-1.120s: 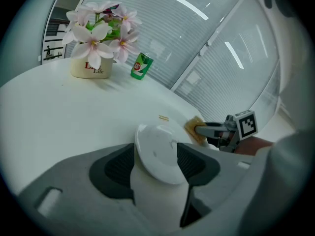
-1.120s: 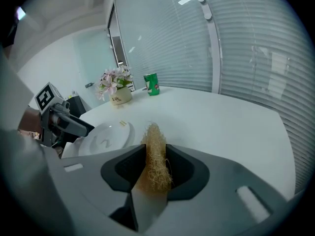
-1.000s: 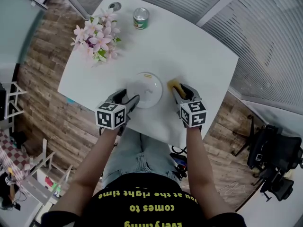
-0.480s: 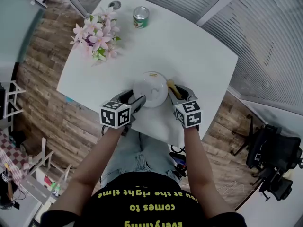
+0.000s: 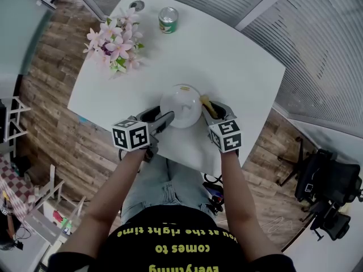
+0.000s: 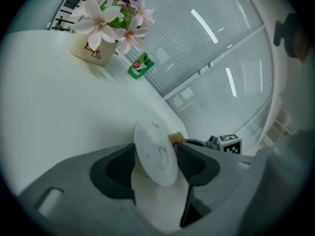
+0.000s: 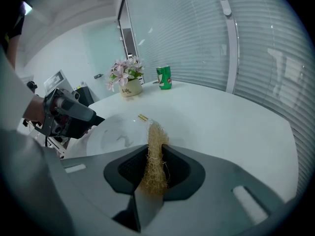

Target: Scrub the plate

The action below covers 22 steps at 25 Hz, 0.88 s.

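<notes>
Plate (image 5: pixel 181 105) tilted now, rim behind gripper (image 5: pixel 160 116)

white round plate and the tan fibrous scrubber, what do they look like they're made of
The white round plate is probably glazed ceramic or melamine: smooth, faintly shiny, with a thin rigid rim. The tan fibrous scrubber looks like loofah or a similar plant fibre: matte, coarse tangled strands with frayed edges, squashed thin where it is gripped.

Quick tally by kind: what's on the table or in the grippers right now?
White plate: 1
Fibre scrubbing pad: 1
Pot of pink flowers: 1
Green can: 1
Round grey disc: 1
Total: 5
</notes>
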Motion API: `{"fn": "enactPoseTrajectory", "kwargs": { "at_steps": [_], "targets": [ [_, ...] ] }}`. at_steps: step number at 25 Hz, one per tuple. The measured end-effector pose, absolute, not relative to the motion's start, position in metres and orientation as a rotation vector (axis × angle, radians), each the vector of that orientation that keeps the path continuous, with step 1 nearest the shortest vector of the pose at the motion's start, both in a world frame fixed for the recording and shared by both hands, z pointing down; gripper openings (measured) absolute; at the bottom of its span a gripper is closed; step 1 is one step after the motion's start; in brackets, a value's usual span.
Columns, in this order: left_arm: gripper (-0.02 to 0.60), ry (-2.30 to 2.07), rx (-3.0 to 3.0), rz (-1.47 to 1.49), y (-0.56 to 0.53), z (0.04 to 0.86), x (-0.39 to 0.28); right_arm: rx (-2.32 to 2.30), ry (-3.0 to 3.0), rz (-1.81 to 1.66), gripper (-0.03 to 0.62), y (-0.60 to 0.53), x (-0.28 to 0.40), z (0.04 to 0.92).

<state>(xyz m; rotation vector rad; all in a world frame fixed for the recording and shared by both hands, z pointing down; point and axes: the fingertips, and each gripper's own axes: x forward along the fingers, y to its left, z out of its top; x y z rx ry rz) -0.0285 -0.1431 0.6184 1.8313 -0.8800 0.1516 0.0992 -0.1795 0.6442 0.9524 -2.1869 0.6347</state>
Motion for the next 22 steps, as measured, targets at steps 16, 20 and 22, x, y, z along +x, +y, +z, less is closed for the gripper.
{"fn": "enactPoseTrajectory", "kwargs": {
  "at_steps": [16,20,22],
  "targets": [
    [0.141,-0.81,1.711,0.008,-0.143,0.621,-0.02,0.97,-2.188,0.655,0.078,-0.182,0.1,0.645],
    [0.038,-0.845,1.697,0.067,-0.14,0.632,-0.02,0.971,-2.189,0.657,0.078,-0.182,0.1,0.645],
    [0.027,-0.862,1.678,0.057,-0.141,0.634,-0.023,0.971,-2.188,0.657,0.078,-0.181,0.1,0.646]
  ]
}}
